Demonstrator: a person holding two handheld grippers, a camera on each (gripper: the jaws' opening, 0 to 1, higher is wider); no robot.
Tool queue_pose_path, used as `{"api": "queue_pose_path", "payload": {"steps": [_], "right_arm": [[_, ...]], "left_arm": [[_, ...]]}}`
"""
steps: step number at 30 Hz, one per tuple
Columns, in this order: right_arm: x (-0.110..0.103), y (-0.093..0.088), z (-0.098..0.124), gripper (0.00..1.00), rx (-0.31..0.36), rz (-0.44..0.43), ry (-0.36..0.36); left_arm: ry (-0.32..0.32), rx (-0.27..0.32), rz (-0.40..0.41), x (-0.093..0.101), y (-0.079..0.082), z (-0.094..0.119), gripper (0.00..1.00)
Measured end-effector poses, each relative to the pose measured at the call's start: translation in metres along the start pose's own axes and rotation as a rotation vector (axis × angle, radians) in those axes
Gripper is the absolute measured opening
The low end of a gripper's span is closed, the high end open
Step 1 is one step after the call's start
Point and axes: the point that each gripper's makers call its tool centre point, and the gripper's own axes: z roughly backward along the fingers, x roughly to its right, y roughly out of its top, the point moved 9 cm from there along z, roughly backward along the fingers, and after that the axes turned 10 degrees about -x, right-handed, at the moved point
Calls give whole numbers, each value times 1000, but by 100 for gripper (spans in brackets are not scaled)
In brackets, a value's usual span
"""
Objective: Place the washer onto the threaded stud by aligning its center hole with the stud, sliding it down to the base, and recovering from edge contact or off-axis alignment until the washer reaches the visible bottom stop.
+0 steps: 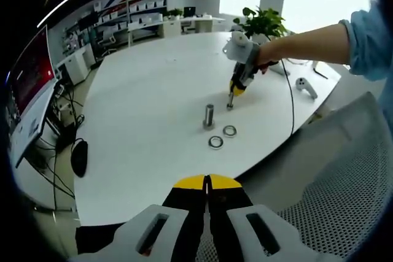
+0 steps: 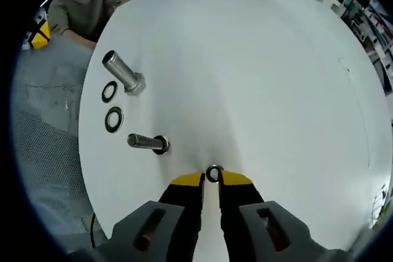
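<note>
no legible text anywhere

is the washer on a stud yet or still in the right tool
Still in the right tool: the washer sits pinched between its yellow tips, clear of both studs, above the table.

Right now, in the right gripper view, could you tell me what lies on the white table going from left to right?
Upper loose washer → lower loose washer → upper threaded stud → lower threaded stud → washer pinched at the right gripper tips.
</note>
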Motion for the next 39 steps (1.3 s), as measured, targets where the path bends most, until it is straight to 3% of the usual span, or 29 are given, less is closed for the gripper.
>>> {"api": "queue_pose_path", "payload": {"steps": [5,11,17,26,29,31,32,35,39], "right_arm": [[-2,2,6,15,6,46,-30],[6,2,3,15,13,9,-30],[6,4,4,15,13,46,-71],[5,3,1,17,14,-41,-22],[4,2,1,14,22,-49,-26],[4,-3,1,4,-12,-96,-65],[4,0,0,3,24,-72,-37],[3,-3,1,5,19,-77,-23],[4,-9,10,6,41,-43,-52]], "left_arm": [[-1,2,-1,0,0,0,0],[-3,1,-3,0,0,0,0],[-4,1,-3,0,0,0,0],[-4,0,-4,0,0,0,0],[-4,2,-3,0,0,0,0],[-4,2,-4,0,0,-1,0],[-4,2,-4,0,0,0,0],[-6,-3,-8,0,0,-1,0],[-6,6,-6,0,0,0,0]]}}
